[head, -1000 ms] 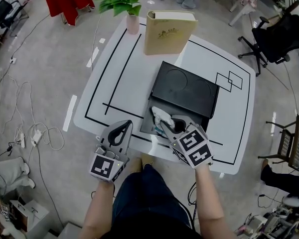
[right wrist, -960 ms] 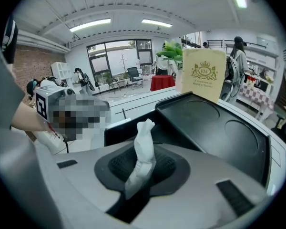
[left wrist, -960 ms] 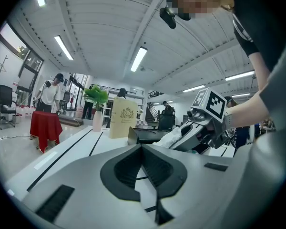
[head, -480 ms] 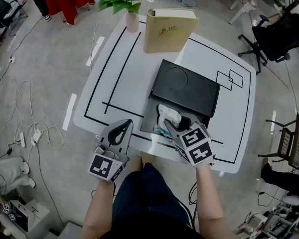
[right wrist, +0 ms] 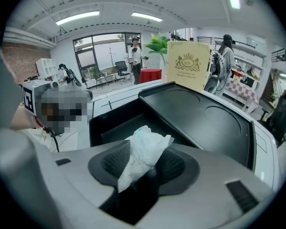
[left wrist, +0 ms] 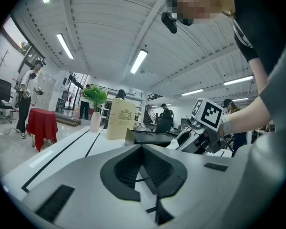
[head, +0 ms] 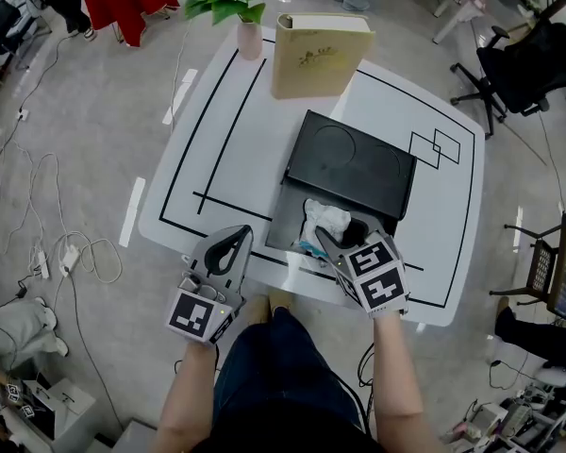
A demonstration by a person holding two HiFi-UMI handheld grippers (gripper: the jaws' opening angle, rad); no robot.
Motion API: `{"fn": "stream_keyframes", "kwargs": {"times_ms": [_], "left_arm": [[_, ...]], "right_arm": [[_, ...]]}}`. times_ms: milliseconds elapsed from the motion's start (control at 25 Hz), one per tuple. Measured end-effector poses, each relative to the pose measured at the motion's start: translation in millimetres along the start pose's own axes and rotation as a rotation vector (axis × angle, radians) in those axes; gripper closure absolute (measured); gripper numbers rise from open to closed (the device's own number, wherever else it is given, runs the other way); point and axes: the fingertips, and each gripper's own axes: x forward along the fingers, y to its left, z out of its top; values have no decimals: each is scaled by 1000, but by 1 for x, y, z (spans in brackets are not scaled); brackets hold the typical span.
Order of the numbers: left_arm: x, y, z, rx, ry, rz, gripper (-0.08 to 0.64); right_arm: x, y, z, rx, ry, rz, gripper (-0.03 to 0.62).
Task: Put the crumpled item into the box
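Note:
A black box (head: 279,223) lies on the white table, its lid (head: 354,166) slid back so the near compartment is uncovered. The crumpled white paper (head: 325,223) sits over that compartment, at the tips of my right gripper (head: 323,244). In the right gripper view the paper (right wrist: 144,149) lies loosely between the spread pads, leaning on the left one, with the box's hollow (right wrist: 112,123) just beyond. The right jaws have just been opening, and the pads no longer press the paper. My left gripper (head: 233,237) hovers at the table's near edge, shut and empty (left wrist: 143,162).
A tall beige book-shaped case (head: 317,57) stands at the table's far edge beside a plant in a pink vase (head: 250,38). Black lines mark the tabletop (head: 217,149). An office chair (head: 514,74) stands at the far right, and cables lie on the floor at left.
The right gripper has shifted slightly right and down over the box's uncovered part, and its jaws have spread. The paper now sits lower in the box. The left gripper has stayed put.

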Motion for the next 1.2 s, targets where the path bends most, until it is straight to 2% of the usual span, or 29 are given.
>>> {"fn": "stream_keyframes", "kwargs": {"times_ms": [120, 200, 400, 480, 760, 840, 1080, 1200], "left_arm": [[0, -3, 1, -6, -5, -8, 558], [0, -4, 0, -3, -3, -11, 558], [0, -6, 0, -3, -1, -11, 560], [0, -6, -2, 1, 3, -11, 560], [-2, -9, -2, 7, 5, -6, 558], [-3, -7, -2, 8, 13, 6, 560], [-6, -8, -3, -2, 0, 2, 558], [-8, -8, -2, 0, -4, 4, 560]], "right_arm": [[-1, -3, -5, 7, 9, -14, 408], [-1, -5, -8, 11, 20, -24, 380], [-3, -11, -10, 33, 7, -38, 380], [-3, -11, -11, 34, 4, -41, 345], [-3, -12, -11, 36, 3, -47, 336], [-3, -11, -11, 45, 6, -41, 300], [-5, -12, -13, 69, 27, -45, 296], [-8, -13, -14, 70, 41, -55, 262]]}}
